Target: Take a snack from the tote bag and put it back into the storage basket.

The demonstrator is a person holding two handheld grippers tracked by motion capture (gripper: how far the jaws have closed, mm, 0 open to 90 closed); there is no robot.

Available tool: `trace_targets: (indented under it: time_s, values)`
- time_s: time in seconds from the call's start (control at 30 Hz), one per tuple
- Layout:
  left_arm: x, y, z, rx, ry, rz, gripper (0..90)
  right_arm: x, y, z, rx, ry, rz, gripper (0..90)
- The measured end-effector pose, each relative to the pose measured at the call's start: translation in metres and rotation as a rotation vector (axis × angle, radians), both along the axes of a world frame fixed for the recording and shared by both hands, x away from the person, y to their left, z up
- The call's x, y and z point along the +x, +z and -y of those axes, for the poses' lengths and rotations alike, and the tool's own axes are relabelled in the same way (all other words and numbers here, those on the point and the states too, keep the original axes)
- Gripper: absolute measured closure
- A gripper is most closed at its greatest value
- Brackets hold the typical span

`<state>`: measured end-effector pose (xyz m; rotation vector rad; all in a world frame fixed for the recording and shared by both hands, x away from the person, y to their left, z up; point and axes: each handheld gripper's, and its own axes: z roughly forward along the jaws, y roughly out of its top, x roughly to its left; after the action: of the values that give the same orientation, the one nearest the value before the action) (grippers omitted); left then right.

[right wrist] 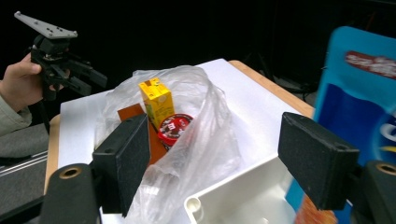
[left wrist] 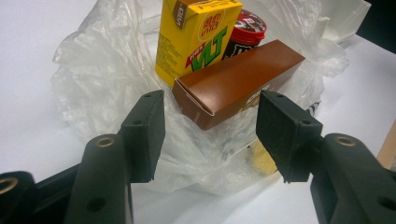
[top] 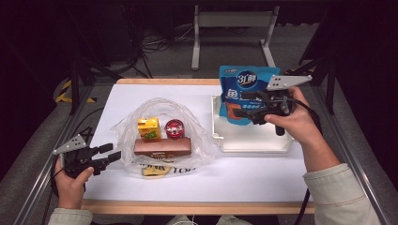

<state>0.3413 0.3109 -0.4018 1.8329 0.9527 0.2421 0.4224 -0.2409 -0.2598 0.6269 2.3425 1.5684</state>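
My right fingers [right wrist: 135,163] are parted, pads off the blue snack bag [top: 244,91], which stands upright in the white bin [top: 253,143], just beside my right-hand pad. Risk: bag is unsupported and could tip over the bin rim. Left fingers [left wrist: 144,133] are spread too, gripping nothing, bracketing the brown box [left wrist: 238,81] end in the plastic bag [left wrist: 93,79]; closing could snag the film.

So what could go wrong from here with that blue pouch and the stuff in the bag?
The blue pouch stands upright in the white tray, and the right gripper, jaws open, is close beside it; a nudge could tip it over. The left gripper sits open at the edge of the thin plastic bag; it might snag the film and drag the brown box, yellow carton and red tin.
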Motion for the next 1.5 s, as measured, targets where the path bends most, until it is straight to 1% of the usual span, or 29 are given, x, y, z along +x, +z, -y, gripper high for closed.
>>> trace_targets:
  time_s: [0.07, 0.13, 0.3, 0.43, 0.47, 0.5, 0.6, 0.7, 0.8, 0.87, 0.9, 0.97, 1.0, 1.1, 1.2, 1.3, 1.37, 1.5]
  values:
    - [-0.001, 0.000, -0.001, 0.006, 0.001, 0.005, 42.8, 0.001, -0.001, -0.009, -0.006, 0.016, -0.001, 25.6]
    - [-0.002, 0.000, -0.001, 0.003, 0.005, -0.001, 42.7, 0.003, -0.001, -0.018, -0.010, 0.033, -0.006, 25.5]
    - [-0.005, 0.000, -0.003, 0.000, 0.011, -0.002, 42.6, 0.007, -0.003, -0.042, -0.024, 0.072, -0.014, 25.2]
    - [-0.005, -0.001, -0.004, 0.009, 0.006, -0.002, 42.3, 0.011, -0.006, -0.060, -0.037, 0.097, -0.018, 24.7]
    - [-0.005, -0.001, -0.004, 0.005, 0.011, -0.002, 42.3, 0.012, -0.006, -0.064, -0.040, 0.101, -0.019, 24.7]
    - [-0.005, -0.001, -0.004, 0.005, 0.011, -0.002, 42.2, 0.012, -0.006, -0.064, -0.040, 0.101, -0.019, 24.7]
    - [-0.006, -0.001, -0.005, -0.003, 0.019, -0.004, 41.5, 0.014, -0.008, -0.077, -0.047, 0.115, -0.021, 24.6]
    - [-0.005, -0.001, -0.007, 0.002, 0.016, -0.002, 41.3, 0.017, -0.010, -0.089, -0.054, 0.127, -0.020, 24.6]
    - [-0.004, -0.002, -0.006, -0.002, 0.022, -0.009, 41.0, 0.018, -0.011, -0.097, -0.052, 0.135, -0.019, 24.0]
    - [-0.003, -0.002, -0.006, 0.000, 0.020, -0.004, 40.9, 0.020, -0.013, -0.104, -0.056, 0.142, -0.022, 24.0]
    - [-0.003, -0.002, -0.006, 0.000, 0.020, -0.004, 40.7, 0.020, -0.013, -0.104, -0.056, 0.142, -0.022, 24.0]
    - [-0.003, -0.002, -0.007, 0.000, 0.023, -0.003, 40.5, 0.022, -0.016, -0.115, -0.057, 0.153, -0.025, 24.0]
    - [-0.003, -0.002, -0.007, 0.000, 0.023, -0.003, 40.2, 0.022, -0.016, -0.115, -0.057, 0.153, -0.025, 24.0]
    - [-0.003, -0.003, -0.008, 0.001, 0.030, -0.008, 39.0, 0.025, -0.018, -0.126, -0.058, 0.166, -0.028, 24.0]
    - [-0.003, -0.004, -0.008, 0.011, 0.035, -0.011, 38.8, 0.029, -0.021, -0.139, -0.070, 0.179, -0.032, 24.0]
    - [-0.003, -0.004, -0.008, 0.014, 0.031, -0.006, 38.8, 0.032, -0.024, -0.148, -0.076, 0.189, -0.034, 23.1]
    - [-0.003, -0.004, -0.009, 0.005, 0.033, -0.003, 38.8, 0.034, -0.027, -0.157, -0.079, 0.206, -0.036, 22.9]
    - [-0.003, -0.004, -0.010, -0.002, 0.034, -0.003, 38.9, 0.036, -0.034, -0.171, -0.094, 0.219, -0.042, 22.5]
